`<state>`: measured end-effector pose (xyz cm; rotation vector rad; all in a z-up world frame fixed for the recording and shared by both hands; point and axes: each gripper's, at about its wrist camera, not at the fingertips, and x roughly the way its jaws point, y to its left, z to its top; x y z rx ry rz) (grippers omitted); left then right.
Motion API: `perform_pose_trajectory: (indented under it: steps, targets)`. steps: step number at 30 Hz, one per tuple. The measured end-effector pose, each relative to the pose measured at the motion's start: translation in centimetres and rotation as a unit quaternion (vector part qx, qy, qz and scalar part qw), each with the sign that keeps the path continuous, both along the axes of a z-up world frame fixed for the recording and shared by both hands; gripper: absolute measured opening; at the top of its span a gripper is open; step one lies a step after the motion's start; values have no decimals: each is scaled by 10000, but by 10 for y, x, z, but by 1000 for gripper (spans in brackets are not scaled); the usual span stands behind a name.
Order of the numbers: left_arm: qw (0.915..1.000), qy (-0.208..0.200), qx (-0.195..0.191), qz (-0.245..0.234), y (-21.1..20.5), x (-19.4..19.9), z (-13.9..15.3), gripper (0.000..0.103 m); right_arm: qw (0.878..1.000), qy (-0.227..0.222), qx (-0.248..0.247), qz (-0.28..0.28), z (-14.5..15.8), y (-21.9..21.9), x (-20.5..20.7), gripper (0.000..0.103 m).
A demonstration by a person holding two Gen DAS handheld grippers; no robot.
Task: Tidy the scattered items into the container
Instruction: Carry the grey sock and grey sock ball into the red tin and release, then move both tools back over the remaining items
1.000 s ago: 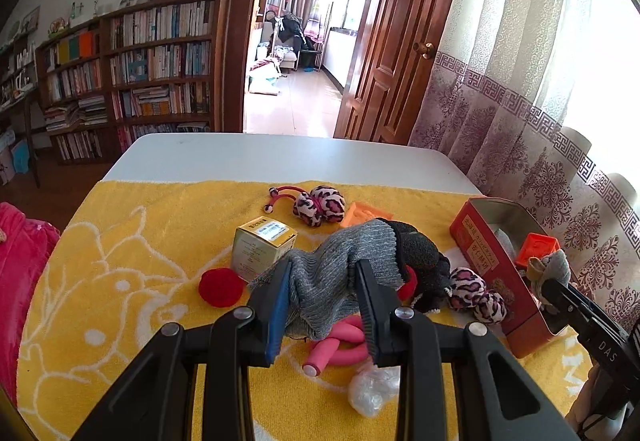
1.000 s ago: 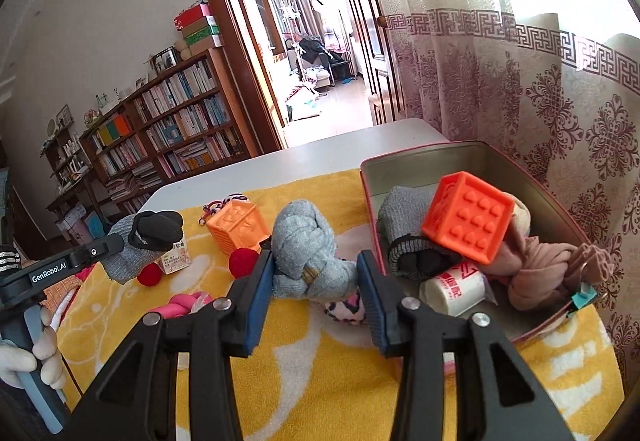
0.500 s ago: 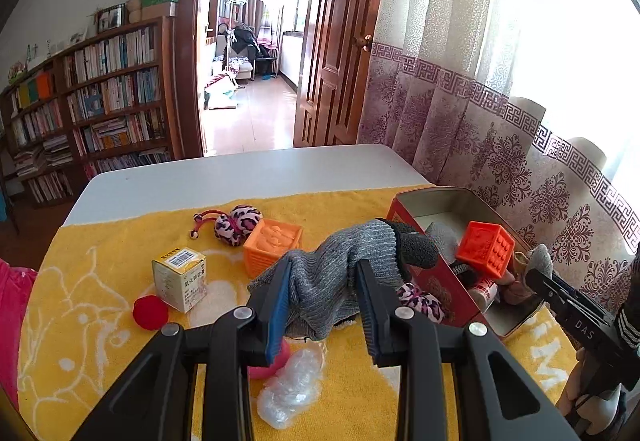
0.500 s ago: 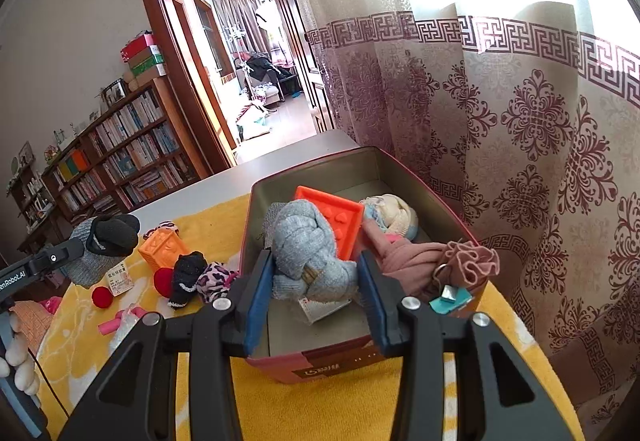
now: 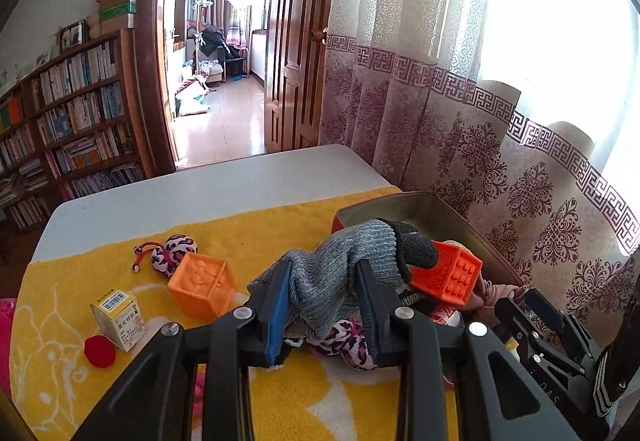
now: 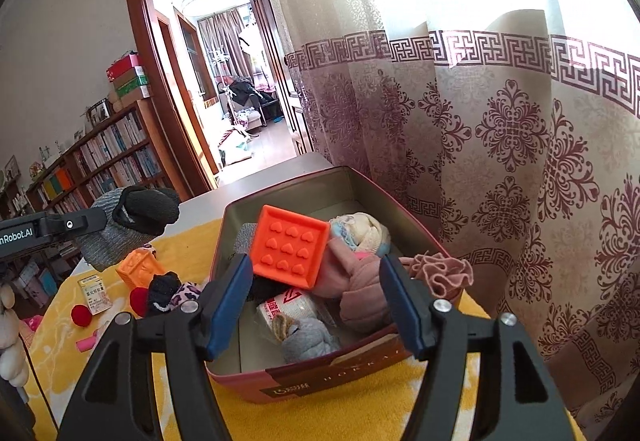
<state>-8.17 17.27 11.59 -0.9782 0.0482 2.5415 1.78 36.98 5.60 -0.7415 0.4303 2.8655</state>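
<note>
My left gripper [image 5: 320,301] is shut on a grey knitted glove with black fingertips [image 5: 340,265], held in the air just left of the red tin [image 5: 400,201]. In the right wrist view the same glove [image 6: 132,221] hangs at the far left. My right gripper [image 6: 316,261] hovers over the tin [image 6: 320,377] with its jaws opening wide and nothing between the pads. A rolled grey sock [image 6: 306,337] lies in the tin below them, beside an orange studded block [image 6: 288,253], pink socks [image 6: 360,293] and a white packet [image 6: 286,307].
On the yellow towel [image 5: 280,393] lie an orange cube [image 5: 200,287], a small white box [image 5: 120,321], a red ball [image 5: 99,351], a leopard-print hair tie [image 5: 172,255] and a second one [image 5: 348,341]. A patterned curtain [image 6: 520,161] hangs right behind the tin.
My right gripper carried the rolled grey sock over the tin and opened; the sock now lies inside. My left gripper moved right, toward the tin, with the glove still held.
</note>
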Motion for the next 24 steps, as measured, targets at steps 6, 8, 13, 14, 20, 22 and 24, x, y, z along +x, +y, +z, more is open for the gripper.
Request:
perform_pose_trajectory:
  steps: [6,8,13,14,20,22,24]
  targets:
    - [9994,-181,79,-274,38,-23,-5,33,9999,-7,-21,115,-3,-4,-1,70]
    - [9993,-173,64,-336,51,-30,-5,33,9999,3,-11,149,-4,-5,-1,70]
    - [9992,-13,19,-404,77,-44,-5,34,9998,-23,-21,207,-6,-7,-2,70]
    - [9991,-14,21,-431,82,-48,-5,35,9998,-34,-35,213,-7,-6,-2,70]
    - [9991,-10,137,-407,90,-58,-11,60,9998,-40,-129,155,-8,-1,-2,70]
    - [9991,34,135,-389,88,-56,-11,60,9998,-43,-124,154,-8,-2,-2,70]
    - [9993,69,81,-360,83,-53,-12,60,9998,-45,-130,153,-8,-2,-2,70]
